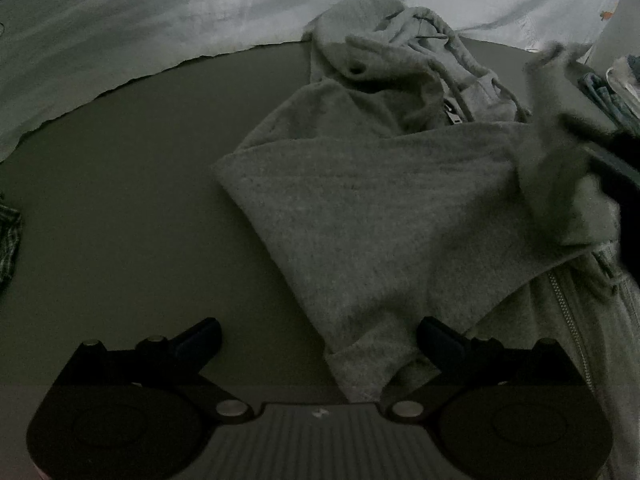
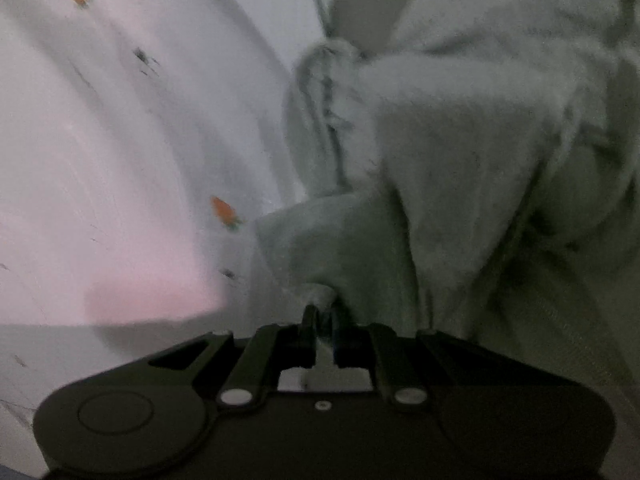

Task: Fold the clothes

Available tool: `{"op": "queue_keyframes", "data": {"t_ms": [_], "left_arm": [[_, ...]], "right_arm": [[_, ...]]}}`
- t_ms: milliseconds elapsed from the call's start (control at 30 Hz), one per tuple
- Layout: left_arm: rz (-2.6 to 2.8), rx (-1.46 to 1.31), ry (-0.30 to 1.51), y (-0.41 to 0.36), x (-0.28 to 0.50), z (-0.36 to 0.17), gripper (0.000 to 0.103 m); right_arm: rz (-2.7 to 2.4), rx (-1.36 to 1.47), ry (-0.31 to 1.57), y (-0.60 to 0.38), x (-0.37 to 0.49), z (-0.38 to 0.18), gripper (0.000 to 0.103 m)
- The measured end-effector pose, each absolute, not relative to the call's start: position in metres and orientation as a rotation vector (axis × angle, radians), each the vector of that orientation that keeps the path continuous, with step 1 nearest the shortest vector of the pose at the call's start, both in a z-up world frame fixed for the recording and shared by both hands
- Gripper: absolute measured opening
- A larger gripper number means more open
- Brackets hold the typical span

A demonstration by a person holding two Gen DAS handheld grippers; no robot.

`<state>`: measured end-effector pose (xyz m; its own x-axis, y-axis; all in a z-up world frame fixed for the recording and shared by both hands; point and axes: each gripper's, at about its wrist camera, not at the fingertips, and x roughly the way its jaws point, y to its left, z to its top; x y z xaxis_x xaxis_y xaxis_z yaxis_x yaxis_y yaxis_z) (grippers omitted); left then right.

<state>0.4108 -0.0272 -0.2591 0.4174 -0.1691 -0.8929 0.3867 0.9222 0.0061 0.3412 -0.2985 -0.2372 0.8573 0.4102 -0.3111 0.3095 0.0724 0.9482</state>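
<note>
The left gripper point(image 1: 318, 338) hovers low over the dark tabletop point(image 1: 120, 184) with its fingers point(image 1: 199, 335) spread wide and gripping nothing; the right-hand finger tip sits at the edge of the grey zip hoodie point(image 1: 380, 216), over the cuff end of a sleeve that lies folded across the garment, though whether it touches the cloth is hard to tell. The hoodie lies on the right half of the tabletop, its hood point(image 1: 376, 52) and drawcords bunched toward the far edge and its zipper point(image 1: 568, 320) running along the near right side. The right gripper point(image 2: 323, 316) has its fingers point(image 2: 309, 326) pressed nearly together, pinching a fold of the same hoodie point(image 2: 460, 160); the cloth rises bunched and blurred from the pinch. In the left wrist view that lifted cloth shows blurred at the right side, with the dark body of the right gripper point(image 1: 612, 164) beside it. A pale sheet printed with small orange shapes point(image 2: 120, 140) lies beyond the far edge of the tabletop. A checked cloth point(image 1: 8, 236) shows at the left edge, and more folded fabric point(image 1: 612, 88) sits at the far right.
</note>
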Motion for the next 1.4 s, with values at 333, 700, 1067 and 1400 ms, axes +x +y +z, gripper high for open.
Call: {"op": "queue_keyframes", "data": {"t_ms": [333,700,1067,1400], "left_arm": [[-0.355,0.22,1.075,-0.025,0.409,-0.258,0.103],[-0.333,0.17,1.134,-0.017,0.412,-0.25,0.102],[-0.503,-0.174,1.038,0.0,0.43,-0.201,0.075],[-0.599,0.014,1.081,-0.072,0.463,-0.236,0.074]], "right_arm": [[0.102,1.471,0.61,-0.301,0.343,-0.223,0.032],[-0.194,1.278,0.645,-0.336,0.314,-0.228,0.029],[-0.178,1.712,0.472,-0.375,0.269,-0.293,0.015],[-0.11,1.692,0.471,-0.375,0.263,-0.299,0.009]]}}
